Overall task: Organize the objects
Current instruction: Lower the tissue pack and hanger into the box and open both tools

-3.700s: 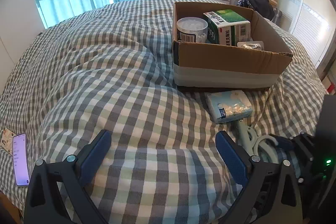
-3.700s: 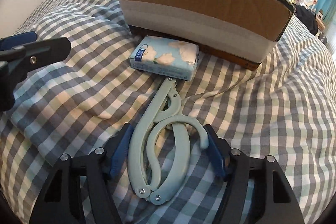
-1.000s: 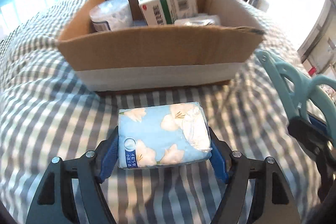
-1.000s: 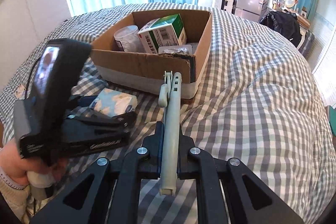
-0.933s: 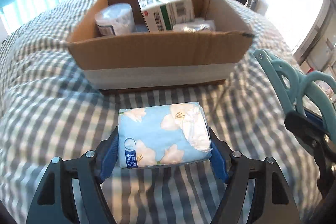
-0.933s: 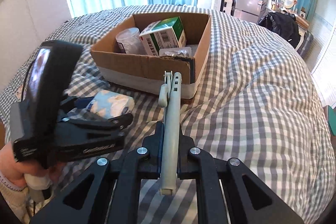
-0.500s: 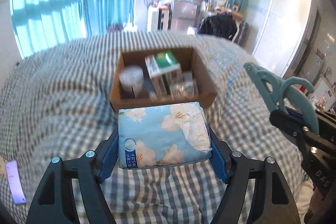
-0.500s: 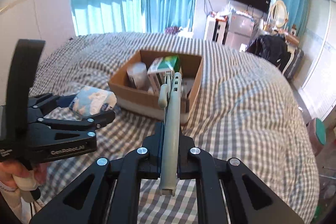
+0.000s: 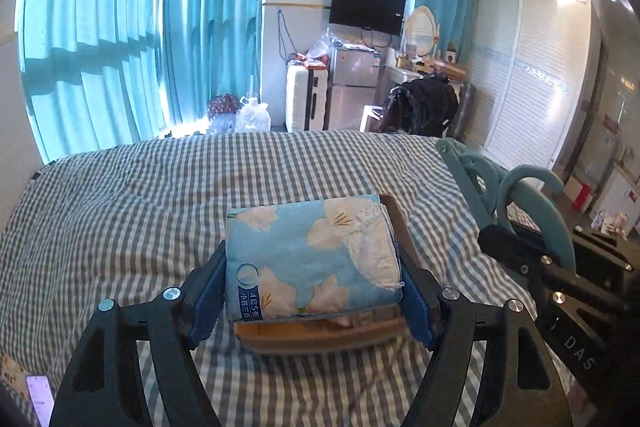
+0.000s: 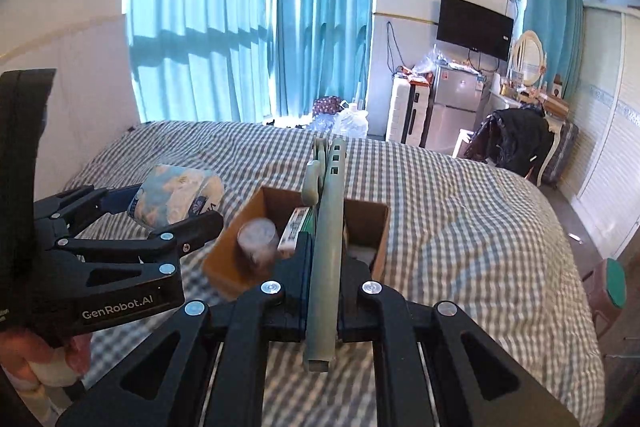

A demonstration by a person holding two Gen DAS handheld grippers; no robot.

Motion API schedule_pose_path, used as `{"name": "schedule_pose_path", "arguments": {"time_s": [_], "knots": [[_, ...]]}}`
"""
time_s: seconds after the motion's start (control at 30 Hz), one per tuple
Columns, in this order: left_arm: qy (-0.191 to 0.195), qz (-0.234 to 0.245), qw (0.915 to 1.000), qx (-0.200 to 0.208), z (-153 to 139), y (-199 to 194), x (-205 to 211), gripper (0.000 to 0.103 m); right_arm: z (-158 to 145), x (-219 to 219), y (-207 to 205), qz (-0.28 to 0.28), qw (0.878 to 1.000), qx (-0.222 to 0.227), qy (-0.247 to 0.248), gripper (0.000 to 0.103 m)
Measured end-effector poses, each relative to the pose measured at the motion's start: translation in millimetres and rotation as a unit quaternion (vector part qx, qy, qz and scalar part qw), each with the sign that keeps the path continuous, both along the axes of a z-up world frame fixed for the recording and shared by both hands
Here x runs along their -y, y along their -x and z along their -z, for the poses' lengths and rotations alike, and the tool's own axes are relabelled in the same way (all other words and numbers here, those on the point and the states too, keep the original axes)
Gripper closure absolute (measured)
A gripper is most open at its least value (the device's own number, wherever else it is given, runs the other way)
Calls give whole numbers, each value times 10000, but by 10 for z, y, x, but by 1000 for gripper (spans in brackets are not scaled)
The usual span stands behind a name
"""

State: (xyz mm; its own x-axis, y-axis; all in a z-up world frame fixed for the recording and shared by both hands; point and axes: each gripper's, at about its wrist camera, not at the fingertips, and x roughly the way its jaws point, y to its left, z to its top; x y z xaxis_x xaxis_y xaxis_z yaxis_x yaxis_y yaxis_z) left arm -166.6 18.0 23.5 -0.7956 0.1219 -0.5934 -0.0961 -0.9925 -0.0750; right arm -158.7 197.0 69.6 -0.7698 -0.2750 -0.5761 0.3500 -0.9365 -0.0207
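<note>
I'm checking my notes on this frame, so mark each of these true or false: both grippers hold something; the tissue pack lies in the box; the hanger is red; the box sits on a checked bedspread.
1. Both grippers hold something. True: the left gripper clamps the tissue pack, the right gripper the hanger.
2. The tissue pack lies in the cardboard box. False: it is held above it.
3. The hanger is red. False: pale green.
4. The box sits on the checked bedspread. True.
</note>
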Motion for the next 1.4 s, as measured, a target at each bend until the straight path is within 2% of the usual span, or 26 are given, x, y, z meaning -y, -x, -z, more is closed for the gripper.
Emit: {"name": "schedule_pose_path", "arguments": {"time_s": [0.1,0.2,0.47,0.6,0.83,0.9,0.97,1.03,1.17,1.3,1.4], "knots": [[41,36,10000,73,117,285,7,26,96,51,349,80,9998,168,109,94],[136,114,9994,310,336,571,-7,26,266,36,704,273,9987,388,162,94],[171,265,9958,856,970,905,-80,26,902,62,1318,465,9938,1009,-24,94],[295,398,9939,986,1137,905,-164,26,1196,-9,1399,541,9909,1229,-32,94],[268,361,9907,1282,1342,930,-155,25,1357,-68,1442,535,9890,1379,99,94],[266,365,9901,1327,1350,920,-163,24,1329,-81,1423,511,9898,1323,146,86],[299,394,9909,1251,1322,873,-192,19,1283,-103,1395,552,9904,1252,178,61],[362,403,9922,1119,1245,844,-221,10,1208,-103,1359,558,9916,1150,210,59],[447,334,9936,982,1076,810,-221,8,1016,-122,1284,604,9931,983,232,48],[418,227,9950,875,876,716,-150,8,830,-214,1162,684,9937,854,241,44],[406,151,9970,645,607,556,-99,6,610,-274,1020,697,9947,714,262,42]]}}
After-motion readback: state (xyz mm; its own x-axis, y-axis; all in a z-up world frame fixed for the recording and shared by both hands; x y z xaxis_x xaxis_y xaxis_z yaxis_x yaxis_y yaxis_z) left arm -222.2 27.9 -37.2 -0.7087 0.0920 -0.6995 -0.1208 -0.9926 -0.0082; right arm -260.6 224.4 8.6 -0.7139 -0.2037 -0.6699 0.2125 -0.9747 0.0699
